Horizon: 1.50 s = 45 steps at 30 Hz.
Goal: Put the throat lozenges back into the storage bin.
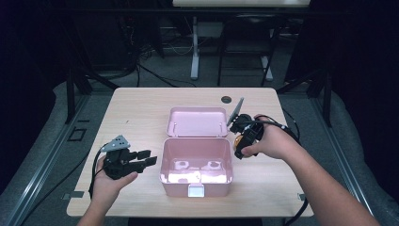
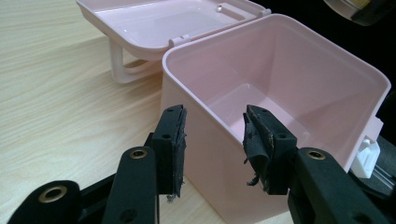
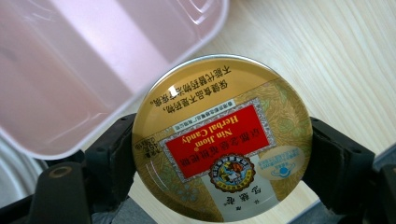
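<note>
the right gripper [image 1: 241, 137] hangs just beside the right wall of the pink box [image 1: 196, 181], its hand bent inward at the wrist, and its jaws are closed on the rim of a round golden candy tin [image 3: 223, 139]. the tin is in the air next to the box, label facing the camera in the right gripper view. the left gripper [image 1: 143, 158] lies low at the left wall of the box, pointing at it, jaws wide with nothing between them. the box stands open on a light wooden table [image 1: 136, 108], its lid [image 1: 196, 121] lying flat behind it. beyond the box, the room is dark, with table legs and cables on a grey floor.
</note>
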Available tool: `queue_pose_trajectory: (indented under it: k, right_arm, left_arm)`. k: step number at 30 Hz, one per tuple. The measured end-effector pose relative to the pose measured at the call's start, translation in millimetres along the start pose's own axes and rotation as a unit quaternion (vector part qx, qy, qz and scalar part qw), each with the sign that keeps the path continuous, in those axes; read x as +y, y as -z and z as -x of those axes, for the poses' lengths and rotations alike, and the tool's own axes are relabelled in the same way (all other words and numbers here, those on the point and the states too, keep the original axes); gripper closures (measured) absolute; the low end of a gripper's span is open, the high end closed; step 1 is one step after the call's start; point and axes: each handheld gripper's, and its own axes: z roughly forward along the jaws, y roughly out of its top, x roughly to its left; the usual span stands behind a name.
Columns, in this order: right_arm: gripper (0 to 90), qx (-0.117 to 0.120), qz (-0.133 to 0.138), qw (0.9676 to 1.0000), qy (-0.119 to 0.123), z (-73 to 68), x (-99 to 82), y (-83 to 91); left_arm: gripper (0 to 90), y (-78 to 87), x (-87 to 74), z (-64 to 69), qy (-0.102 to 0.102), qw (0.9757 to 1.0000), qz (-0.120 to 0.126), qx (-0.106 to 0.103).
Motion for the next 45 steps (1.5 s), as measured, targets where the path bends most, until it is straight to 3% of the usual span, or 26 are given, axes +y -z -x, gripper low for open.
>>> queue_pose_trajectory:
  k: [11,16,24,28,30,39,45]
  right_arm:
    - [19.6,0.031,0.005,0.9974,0.065,-14.3,12.9,1.3]
    - [19.7,0.029,0.010,0.9939,0.106,-22.6,17.2,2.0]
    - [19.7,0.024,0.010,0.9891,0.145,-34.1,25.6,0.4]
    - [19.7,0.022,0.010,0.9849,0.171,-39.2,29.2,-2.3]
    - [19.7,0.022,0.010,0.9813,0.191,-42.2,30.7,-4.8]
    - [19.7,0.027,0.008,0.9746,0.222,-51.2,38.5,-11.0]
    - [19.7,0.026,0.001,0.9676,0.251,-56.0,42.7,-15.4]
  left_arm:
    - [58.3,-0.1,0.2,0.0,0.001,1.0000,0.002,-0.003]
    - [58.3,-0.1,0.3,0.0,0.001,1.0000,-0.002,-0.006]
    - [58.3,0.2,0.2,-0.3,0.001,1.0000,0.000,-0.004]
    - [58.3,0.3,0.1,-0.3,0.001,1.0000,0.000,-0.004]
    - [58.3,0.3,0.1,-0.5,0.001,1.0000,-0.001,-0.005]
    - [58.3,0.3,0.0,-0.7,0.001,1.0000,0.002,-0.004]
    - [58.3,0.6,0.0,-0.9,0.000,1.0000,0.002,-0.004]
